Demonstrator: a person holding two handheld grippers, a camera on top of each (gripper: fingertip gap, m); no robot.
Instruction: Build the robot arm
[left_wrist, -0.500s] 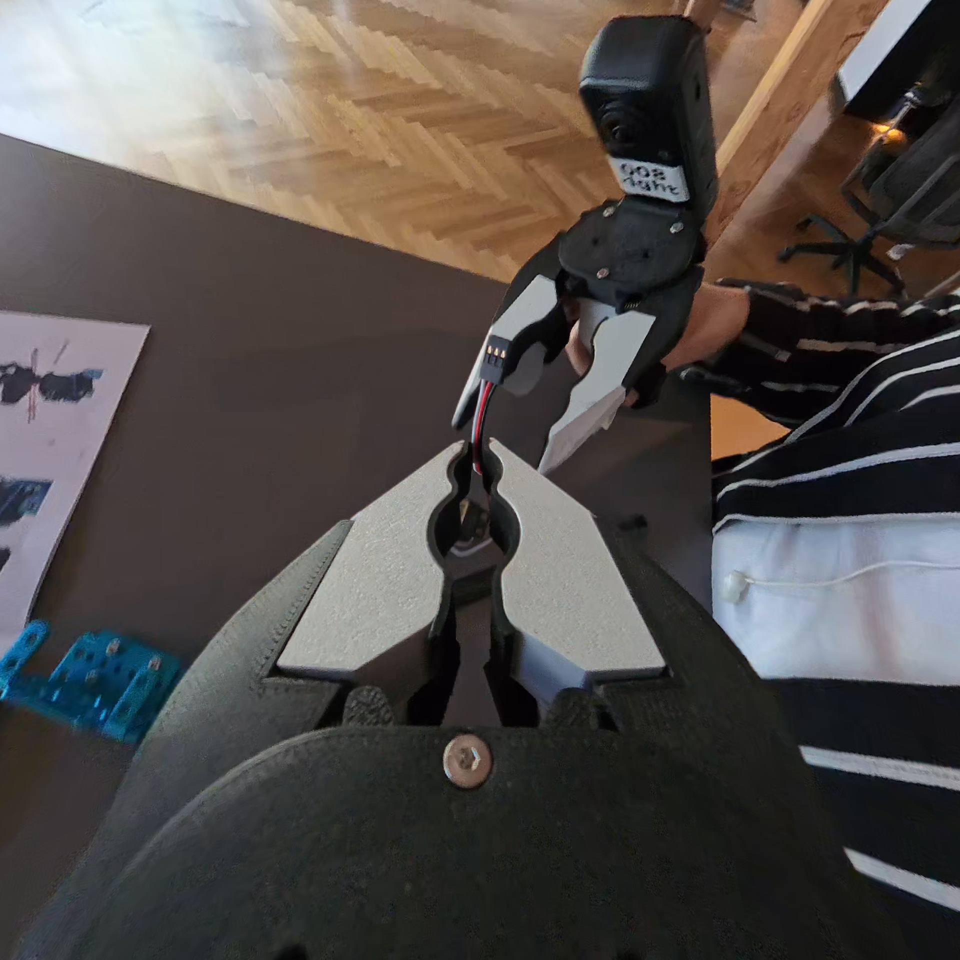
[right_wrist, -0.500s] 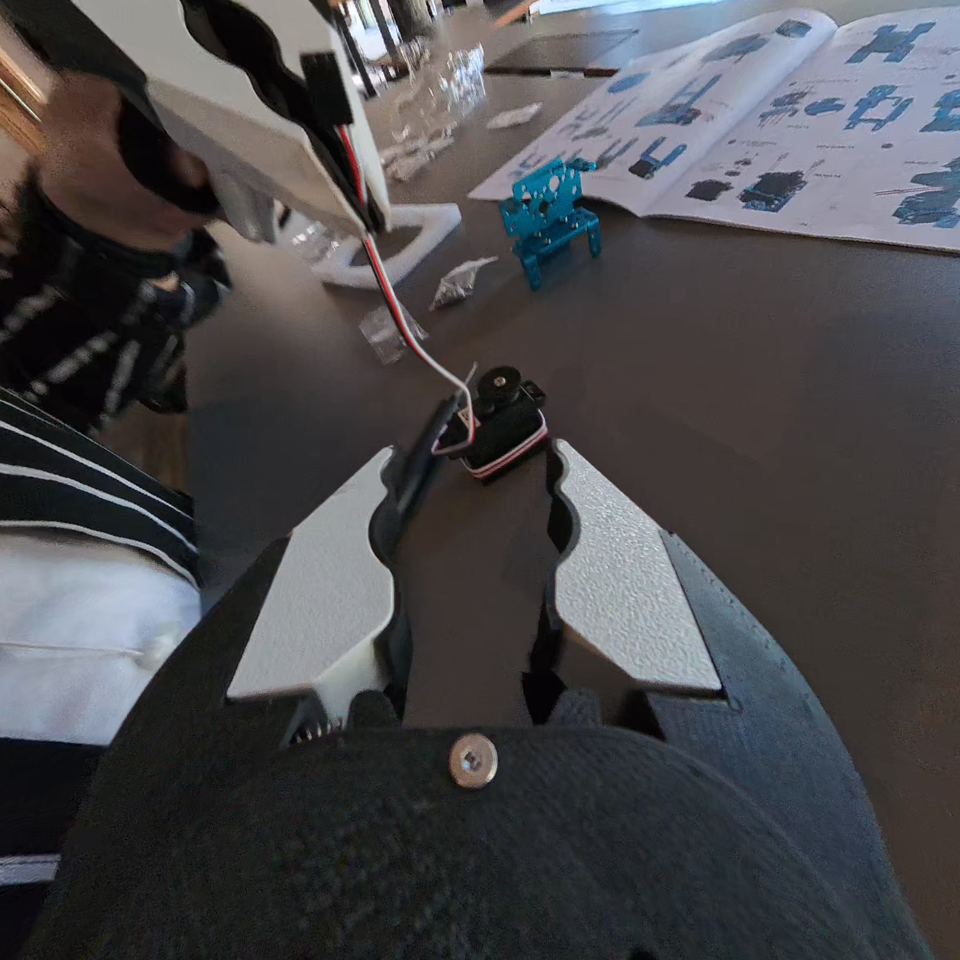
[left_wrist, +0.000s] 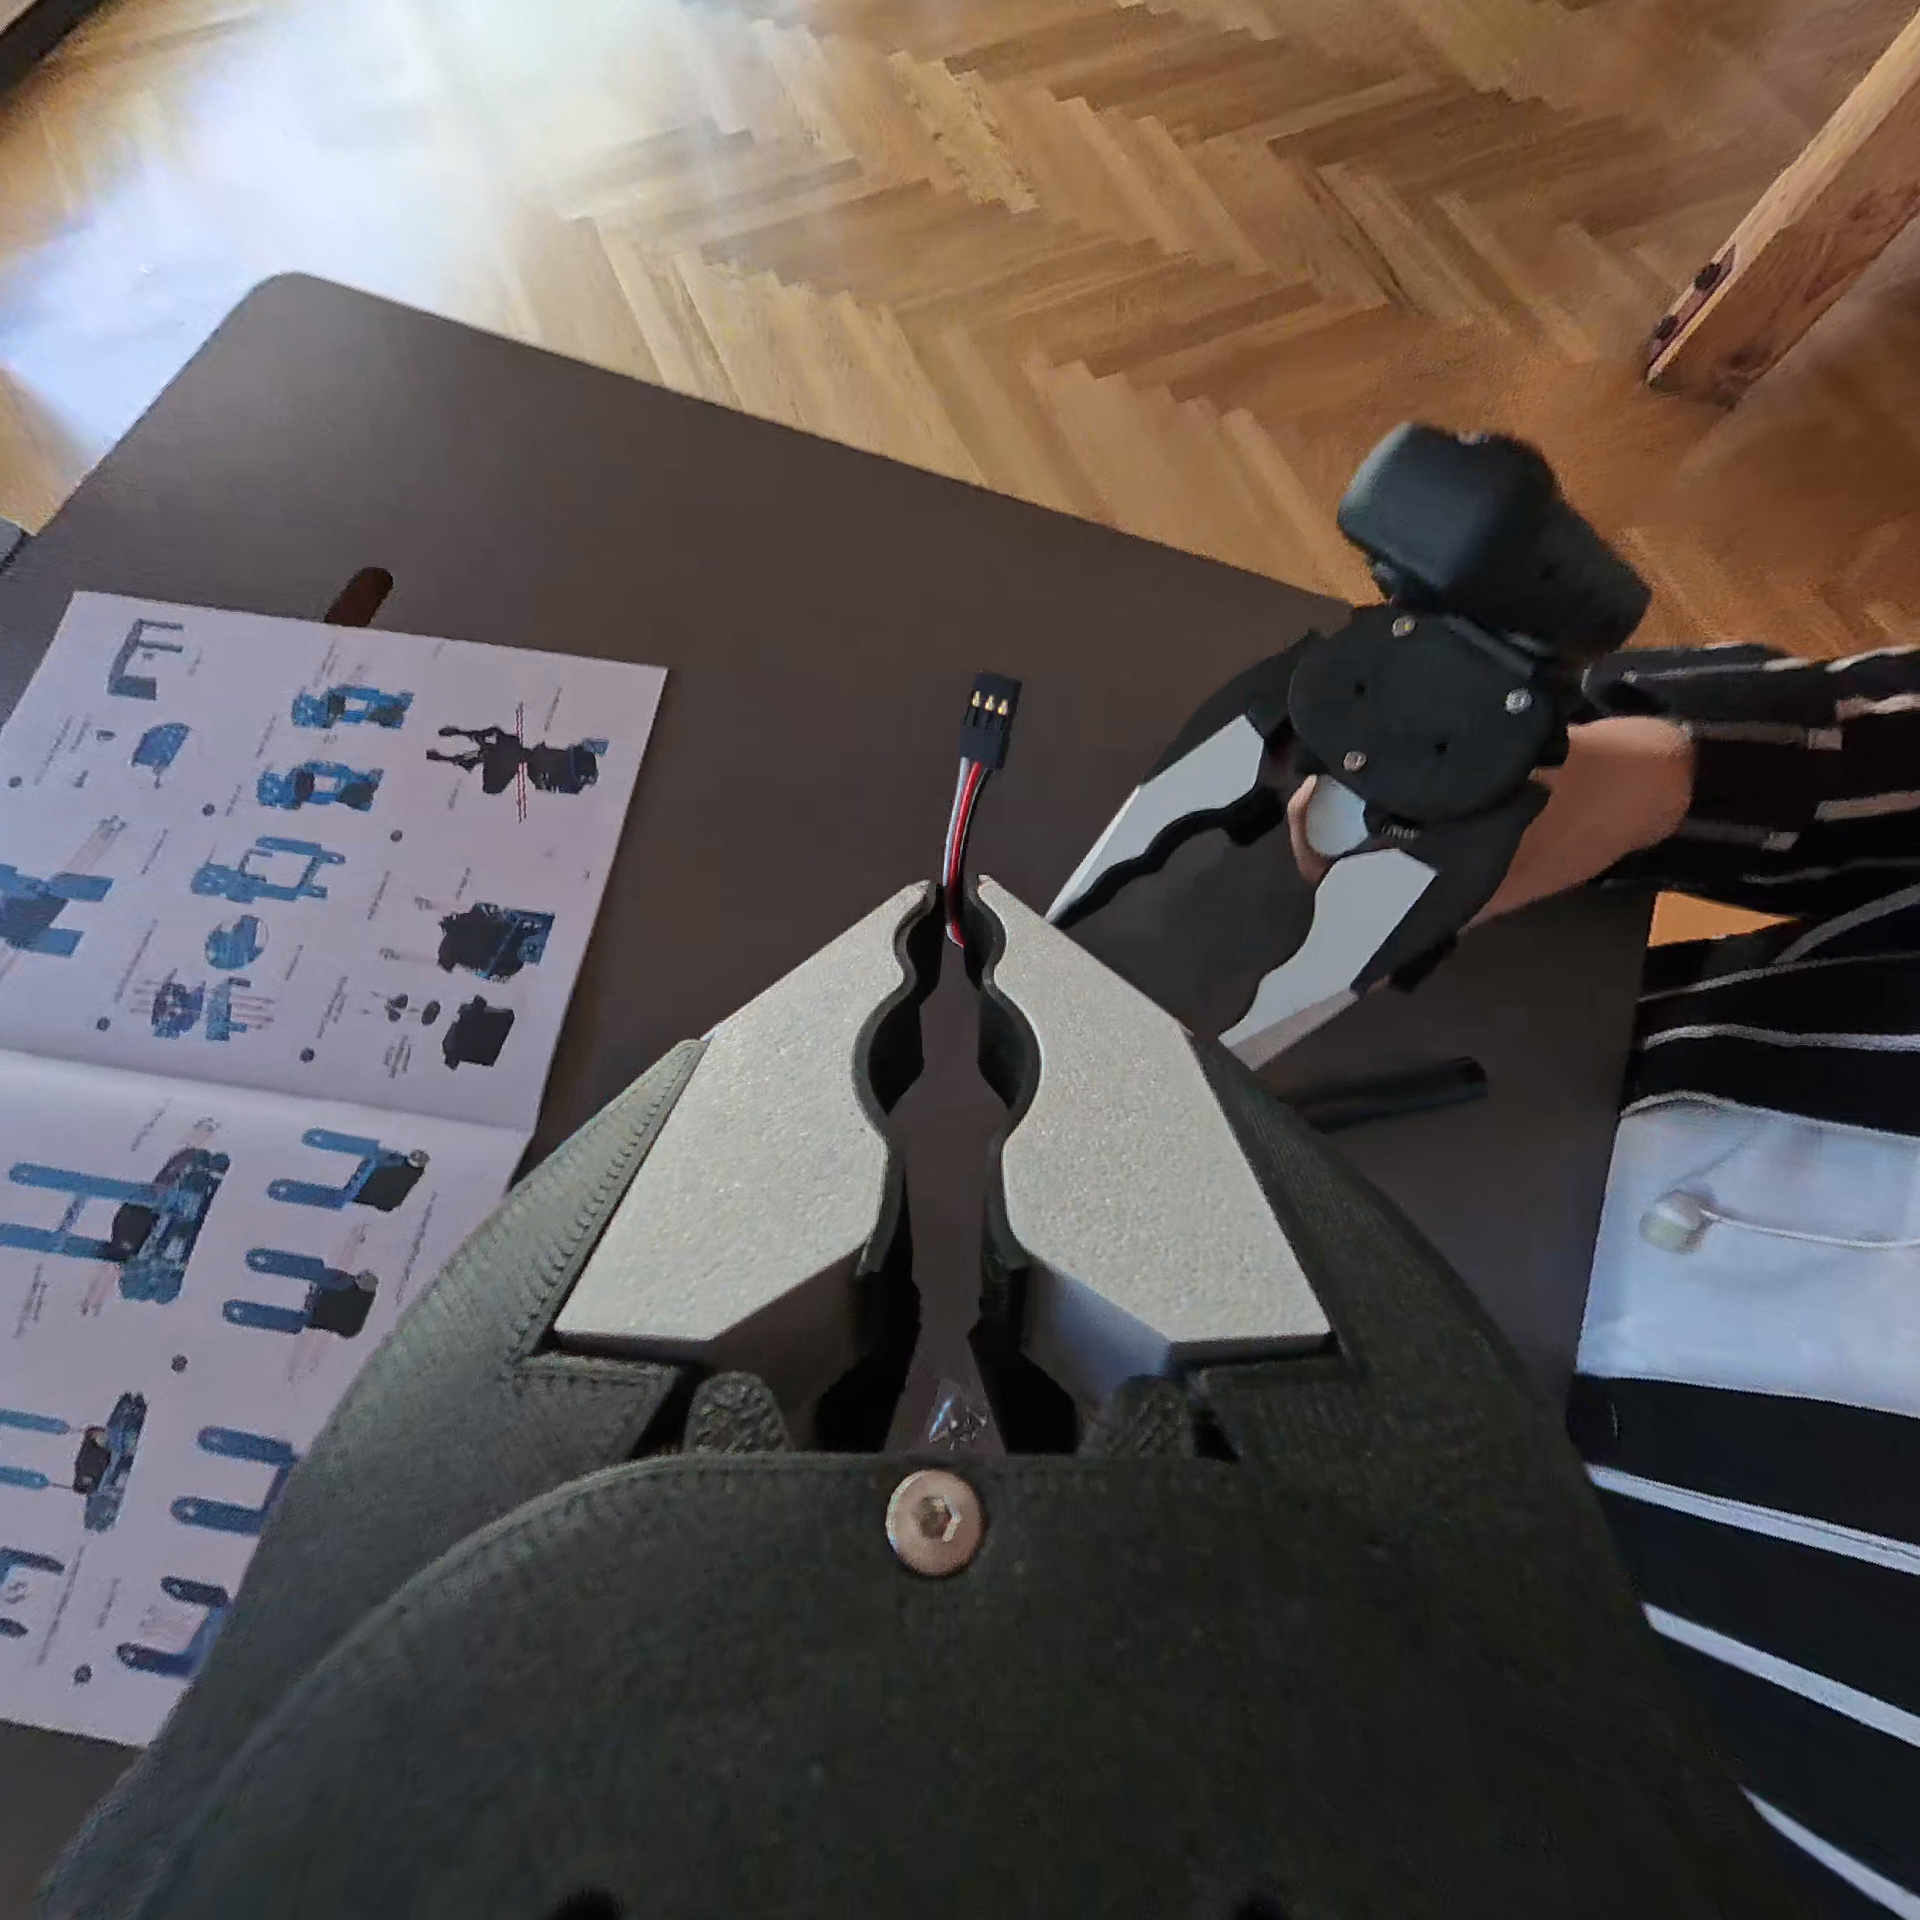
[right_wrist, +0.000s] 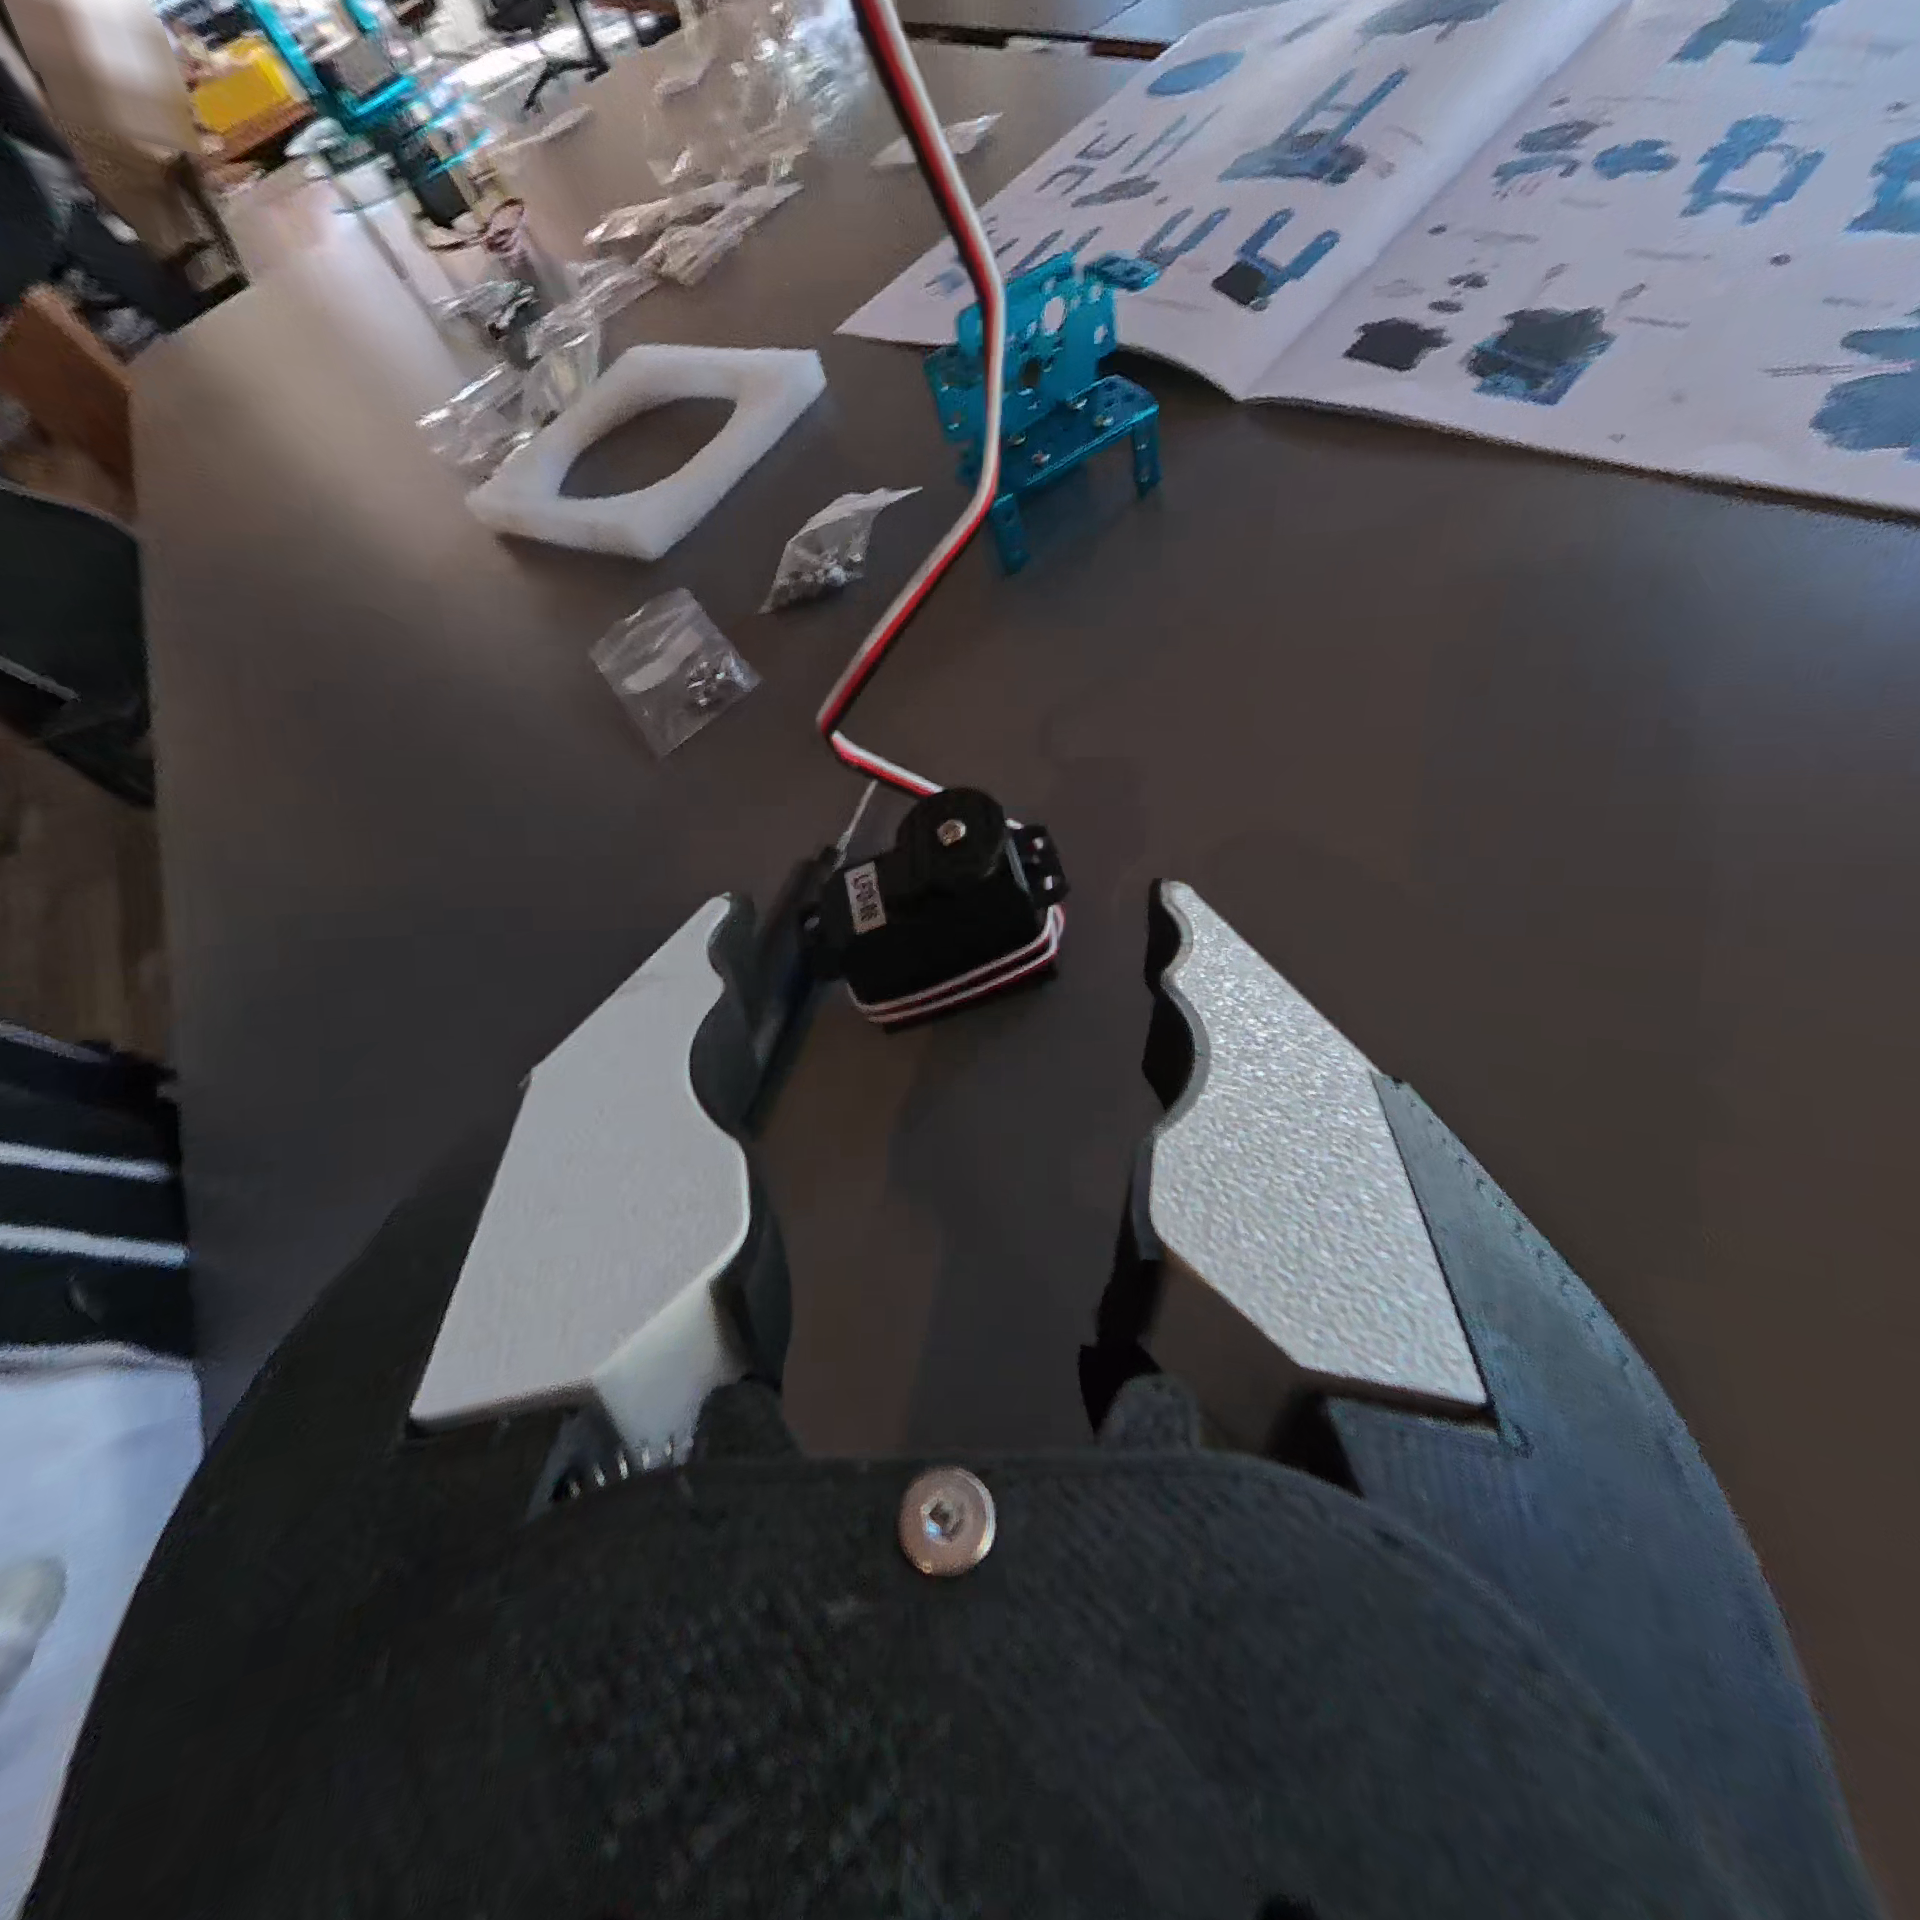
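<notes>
- Dark brown tabletop lies under both grippers; herringbone wood floor shows beyond its far edge.
- Left gripper: grey fingertips pressed nearly together, pinching the red, white and black servo cable just below its end. The black three-pin connector stands above the tips, gold contacts showing.
- Right gripper: jaws spread wide, holding nothing. In the left wrist view it sits to the right of the left gripper's tips, low over the table, held by a hand in a black and white striped sleeve.
- Black servo rests on the table right at the right gripper's tips, between them but nearer the left finger; whether that finger touches it I cannot tell. Round horn with a screw faces up. Small white label on its side; lettering not recorded. Red and white bands run around its base.
- Cable rises from the servo's far side, kinks, and climbs out of the top of the right wrist view.
- Ahead of the right gripper, past the servo: blue metal bracket standing upright, small clear bags of hardware, white foam frame farther left.
- Open instruction sheet with blue and black part diagrams lies left of the left gripper; printed captions are too small to read.
- Short black strip lies on the table just under the right gripper.
</notes>
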